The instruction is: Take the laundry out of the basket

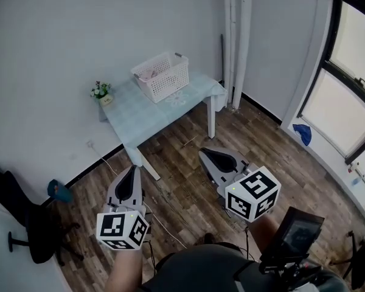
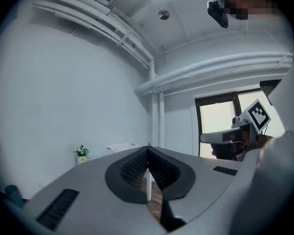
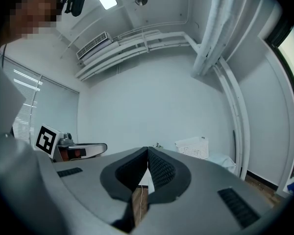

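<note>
The room was bare, with pale walls, a wooden floor (image 1: 188, 190) and a small cloth-covered table (image 1: 140, 117) against the wall. The white basket (image 1: 167, 81) stood at the table's far corner, pinkish laundry (image 1: 148, 75) showing inside it, and a potted plant (image 1: 101, 92) sat at the left corner by the wall. The left gripper (image 1: 134, 169) and the right gripper (image 1: 204, 154) were held level and well apart from the table. Both had their jaws pressed together on nothing, probably because the basket was not yet within reach. Open floor lay between, crossed by a thin cable (image 1: 164, 224). A black chair (image 1: 24, 218) stood off to the left, clear of the way.
</note>
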Demonstrator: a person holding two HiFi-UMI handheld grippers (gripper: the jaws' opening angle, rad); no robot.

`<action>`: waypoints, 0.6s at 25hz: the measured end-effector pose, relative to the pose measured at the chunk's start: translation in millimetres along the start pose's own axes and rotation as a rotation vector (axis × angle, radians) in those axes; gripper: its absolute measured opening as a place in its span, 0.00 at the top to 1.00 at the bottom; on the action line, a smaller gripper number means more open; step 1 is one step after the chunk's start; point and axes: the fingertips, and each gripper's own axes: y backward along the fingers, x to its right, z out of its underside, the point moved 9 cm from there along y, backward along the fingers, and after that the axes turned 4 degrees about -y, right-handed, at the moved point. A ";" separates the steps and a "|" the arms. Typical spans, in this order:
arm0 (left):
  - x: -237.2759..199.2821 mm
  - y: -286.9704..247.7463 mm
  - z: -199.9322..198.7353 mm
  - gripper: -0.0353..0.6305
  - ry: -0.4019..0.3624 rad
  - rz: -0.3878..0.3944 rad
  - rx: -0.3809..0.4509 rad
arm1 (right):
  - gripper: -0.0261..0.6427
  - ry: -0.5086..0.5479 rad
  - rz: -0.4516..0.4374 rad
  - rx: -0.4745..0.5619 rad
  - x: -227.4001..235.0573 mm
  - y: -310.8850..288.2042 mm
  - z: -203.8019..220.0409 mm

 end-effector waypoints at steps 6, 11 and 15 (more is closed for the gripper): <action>8.8 -36.2 -1.0 0.94 -0.011 0.017 -0.044 | 0.94 -0.028 -0.032 0.015 39.3 -21.5 -6.9; 3.8 -63.8 0.7 0.94 0.026 0.039 -0.050 | 0.94 -0.041 -0.036 0.018 61.9 -42.4 -9.3; -5.0 -89.9 3.6 0.94 0.023 0.049 -0.041 | 0.94 -0.034 -0.029 0.015 77.2 -59.6 -9.8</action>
